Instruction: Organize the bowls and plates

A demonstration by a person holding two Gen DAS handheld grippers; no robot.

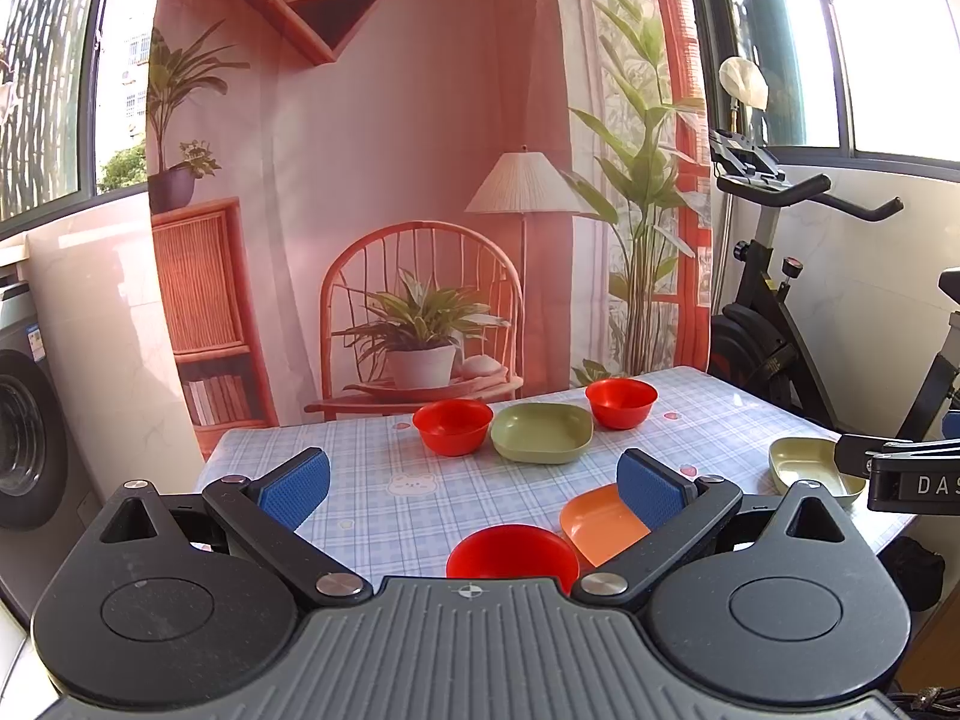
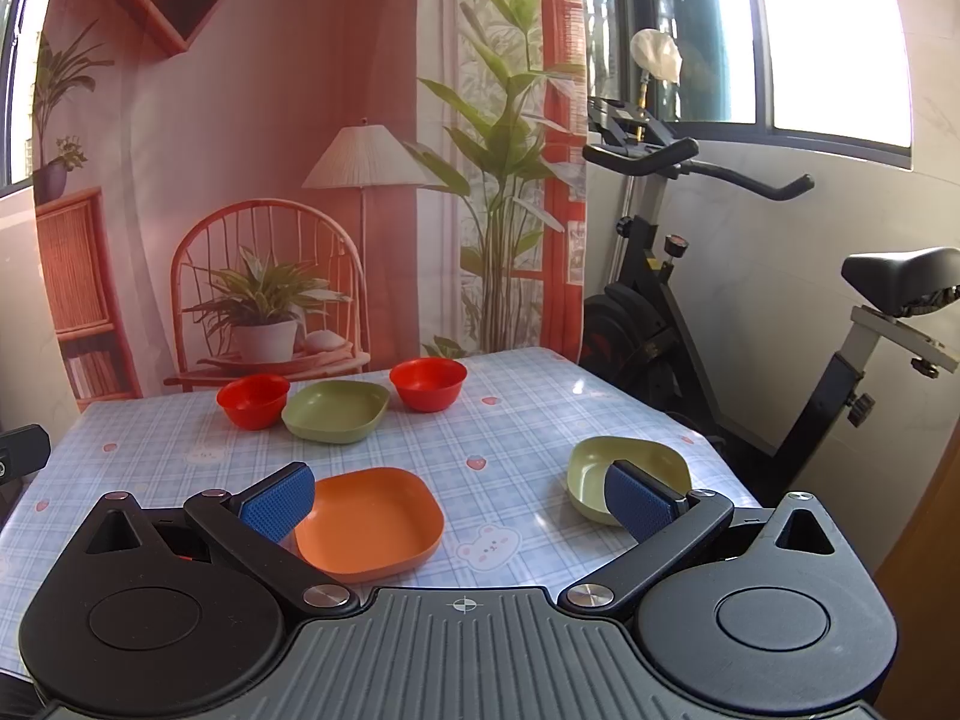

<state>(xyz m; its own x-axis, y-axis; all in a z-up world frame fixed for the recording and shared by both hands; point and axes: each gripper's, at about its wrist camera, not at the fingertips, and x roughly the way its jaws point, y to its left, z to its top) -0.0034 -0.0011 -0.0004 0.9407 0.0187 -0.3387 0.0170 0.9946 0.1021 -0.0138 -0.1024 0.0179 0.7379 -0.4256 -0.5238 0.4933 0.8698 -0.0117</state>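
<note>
On the checked tablecloth point(image 1: 372, 468) stand two red bowls at the back point(image 1: 453, 426) point(image 1: 621, 402) with a green plate point(image 1: 543, 432) between them. A third red bowl point(image 1: 513, 552) sits near, just under my open left gripper point(image 1: 474, 489), beside an orange plate point(image 1: 600, 522). A yellow-green plate point(image 1: 810, 468) is at the right edge. In the right wrist view my right gripper point(image 2: 459, 501) is open and empty above the orange plate point(image 2: 369, 522), with the yellow-green plate point(image 2: 624, 471) behind its right finger. The back bowls point(image 2: 253, 399) point(image 2: 428, 383) and green plate point(image 2: 336, 401) show too.
A printed backdrop point(image 1: 420, 180) hangs behind the table. An exercise bike point(image 2: 690, 300) stands right of the table, a washing machine point(image 1: 30, 438) left. The other gripper's body point(image 1: 900, 474) pokes in at the right of the left wrist view.
</note>
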